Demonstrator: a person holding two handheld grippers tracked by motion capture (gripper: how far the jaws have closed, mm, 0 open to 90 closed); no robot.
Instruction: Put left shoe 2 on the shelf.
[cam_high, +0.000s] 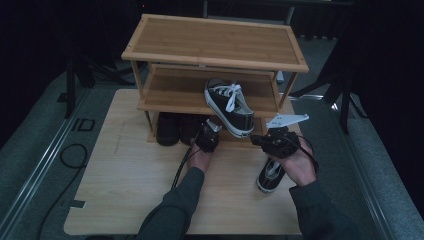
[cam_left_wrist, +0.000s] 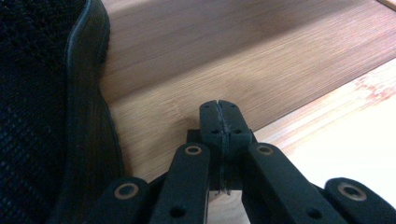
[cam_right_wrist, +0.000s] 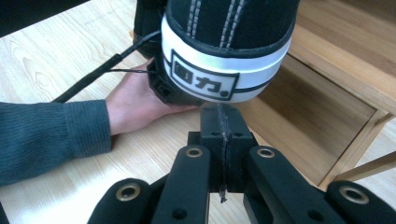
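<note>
A: Item one, black-and-white sneaker (cam_high: 229, 106). Location?

B: Middle shelf of the bamboo shoe rack (cam_high: 165, 92), toe inward, heel overhanging the shelf's front edge towards its right corner, tilted down. Half on, probably mid-placement and awaiting a push.

A: Item two, left gripper (cam_high: 210, 131).

B: Jaws pressed together, nothing between them. It sits low at the rack's front edge, under the sneaker's overhanging heel, beside a dark shoe (cam_left_wrist: 46, 116) on the bottom shelf. Likely propping or nudging from below.

A: Item three, right gripper (cam_right_wrist: 219, 109).

B: Jaws likewise together and empty, tip just below the heel's white band, whether touching I cannot tell. Closed tips suit shoving a heel; no grip is needed.

A: Item four?

B: The matching sneaker (cam_high: 270, 176), on the table (cam_high: 125, 165) near its front right corner, partly under the right hand (cam_high: 300, 167). Presumably next.
</note>
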